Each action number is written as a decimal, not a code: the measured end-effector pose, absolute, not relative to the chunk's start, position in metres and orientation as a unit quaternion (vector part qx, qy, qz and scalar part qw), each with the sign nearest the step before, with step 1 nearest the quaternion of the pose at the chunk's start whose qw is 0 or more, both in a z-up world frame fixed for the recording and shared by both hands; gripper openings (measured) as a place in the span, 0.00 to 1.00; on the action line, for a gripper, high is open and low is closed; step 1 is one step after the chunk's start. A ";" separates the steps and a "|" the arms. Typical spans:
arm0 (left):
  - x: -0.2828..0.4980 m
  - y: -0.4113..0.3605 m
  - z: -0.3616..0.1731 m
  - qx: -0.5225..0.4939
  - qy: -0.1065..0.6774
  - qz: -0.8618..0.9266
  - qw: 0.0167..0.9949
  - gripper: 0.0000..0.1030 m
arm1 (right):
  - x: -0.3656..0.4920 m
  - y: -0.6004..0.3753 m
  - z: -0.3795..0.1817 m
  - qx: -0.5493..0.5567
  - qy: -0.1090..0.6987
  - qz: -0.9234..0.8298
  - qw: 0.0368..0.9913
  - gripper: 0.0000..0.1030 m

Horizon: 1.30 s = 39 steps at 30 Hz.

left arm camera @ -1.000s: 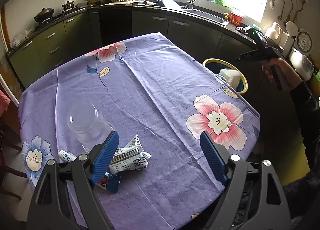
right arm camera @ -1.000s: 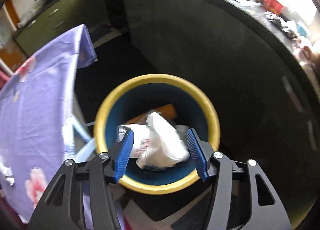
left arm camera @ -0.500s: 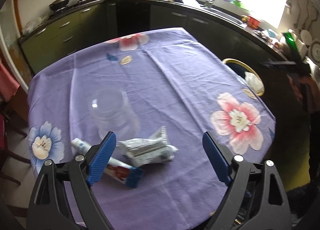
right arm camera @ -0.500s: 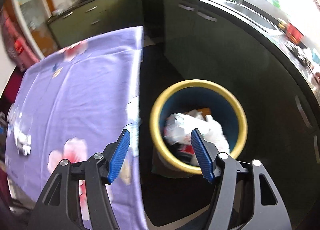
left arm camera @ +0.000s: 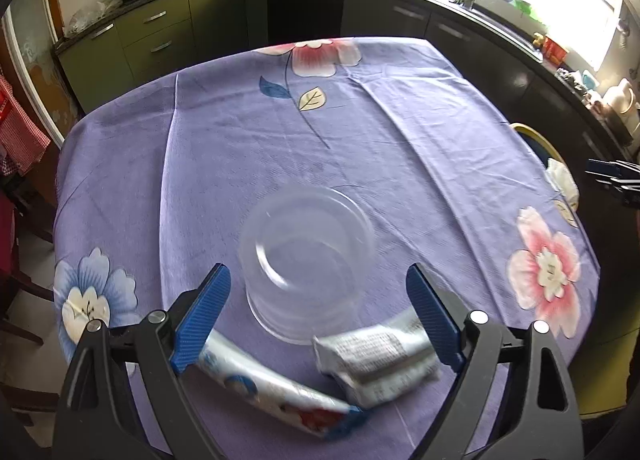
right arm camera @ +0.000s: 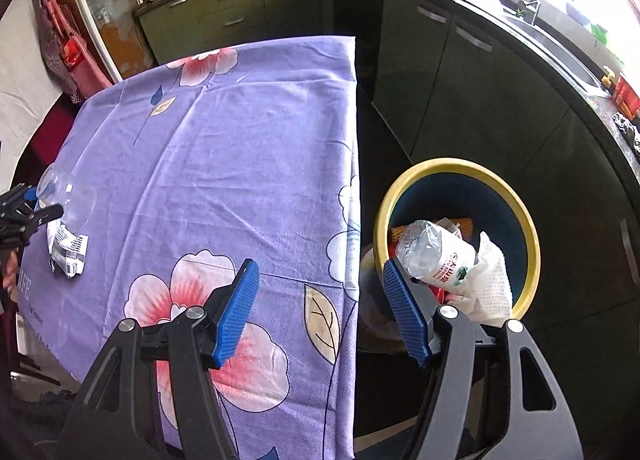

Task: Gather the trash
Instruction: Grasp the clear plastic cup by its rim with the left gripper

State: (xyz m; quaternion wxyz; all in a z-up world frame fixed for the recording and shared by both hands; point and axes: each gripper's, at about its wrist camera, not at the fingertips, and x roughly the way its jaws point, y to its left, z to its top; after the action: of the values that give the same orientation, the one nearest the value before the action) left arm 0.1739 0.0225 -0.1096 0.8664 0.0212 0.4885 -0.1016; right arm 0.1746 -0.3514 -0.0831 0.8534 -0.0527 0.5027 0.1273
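A clear plastic cup (left arm camera: 308,260) lies on its side low in the left wrist frame, between the wide-open, empty left tongs (left arm camera: 318,318); two wrappers (left arm camera: 376,356) lie just below it on the purple floral desk (left arm camera: 248,148); the right tongs (right arm camera: 320,308), jaws just widened and empty, hover at the desk's edge beside a yellow-rimmed bin (right arm camera: 524,228) of rubbish; dark kitchen cabinets (right arm camera: 472,72) ring the room.

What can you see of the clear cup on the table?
The clear cup looks like thin transparent plastic, ribbed near its base, with the cloth showing through. It stands on the purple flowered cloth, seemingly upside down and apparently empty. A crumpled grey wrapper lies against its near side; a tube lies close by. The open left gripper brackets it without touching.
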 end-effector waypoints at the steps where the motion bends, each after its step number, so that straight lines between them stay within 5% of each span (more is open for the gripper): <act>1: 0.177 0.023 -0.111 0.021 0.491 -0.100 0.865 0.81 | 0.176 -0.351 -0.084 -0.052 0.504 0.127 0.852 0.62; 12: 0.187 0.020 -0.124 0.027 0.503 -0.104 0.858 0.58 | 0.186 -0.348 -0.092 -0.052 0.515 0.127 0.846 0.63; 39: 0.203 -0.071 -0.038 0.104 0.423 -0.171 0.884 0.58 | 0.160 -0.418 -0.109 0.017 0.515 0.089 0.852 0.63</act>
State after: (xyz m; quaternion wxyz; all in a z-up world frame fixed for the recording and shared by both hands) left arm 0.2027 -0.0712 -0.0377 0.8838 0.1043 0.4228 -0.1710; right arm 0.1599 -0.4176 -0.1086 0.8521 0.0166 0.5154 0.0894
